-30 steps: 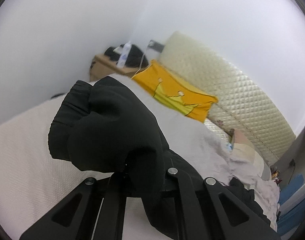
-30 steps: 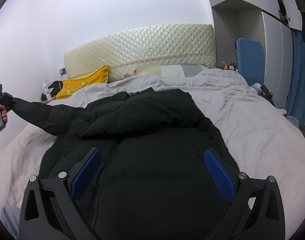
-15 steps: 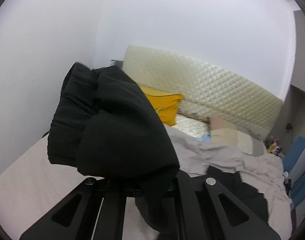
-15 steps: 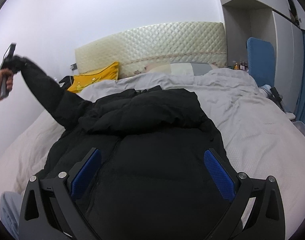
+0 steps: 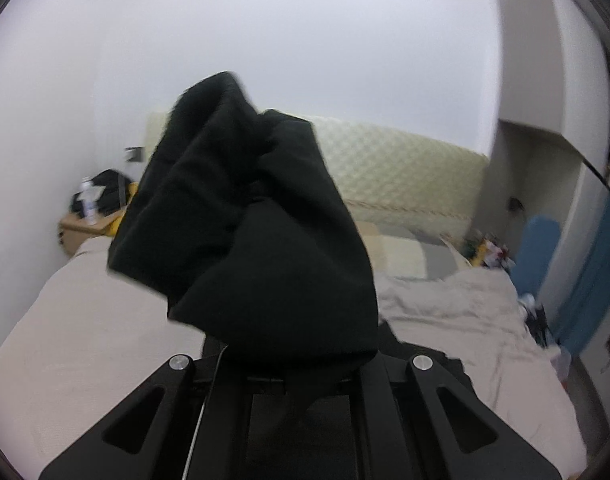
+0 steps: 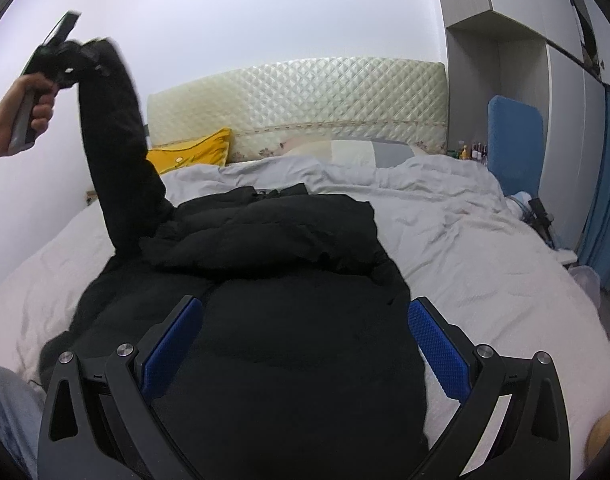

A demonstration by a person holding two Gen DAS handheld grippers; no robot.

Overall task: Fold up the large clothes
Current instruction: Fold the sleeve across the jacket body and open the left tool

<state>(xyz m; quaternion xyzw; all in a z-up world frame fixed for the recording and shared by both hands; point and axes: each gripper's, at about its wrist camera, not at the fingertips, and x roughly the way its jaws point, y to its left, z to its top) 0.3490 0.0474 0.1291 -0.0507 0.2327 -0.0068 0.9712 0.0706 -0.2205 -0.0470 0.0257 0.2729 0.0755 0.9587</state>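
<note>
A large black puffer jacket (image 6: 273, 280) lies spread on the bed (image 6: 485, 260), collar toward the headboard. My left gripper (image 6: 71, 64) is shut on the cuff of the jacket's left sleeve (image 6: 117, 160) and holds it high above the bed, so the sleeve hangs nearly upright. In the left wrist view the bunched black sleeve (image 5: 245, 232) covers the fingers. My right gripper (image 6: 301, 340) is open and empty, its blue pads (image 6: 173, 340) hovering just above the jacket's lower body.
A quilted cream headboard (image 6: 305, 100) stands behind the bed, with a yellow pillow (image 6: 193, 154) and a grey-and-cream pillow (image 6: 357, 152). A nightstand (image 5: 81, 232) with a black bag is at the left. A blue chair (image 6: 513, 140) and wardrobes (image 6: 545, 80) stand right.
My left gripper has lifted the sleeve from low out at the left to high above the bed and swung it toward the jacket. The right gripper stayed open over the jacket.
</note>
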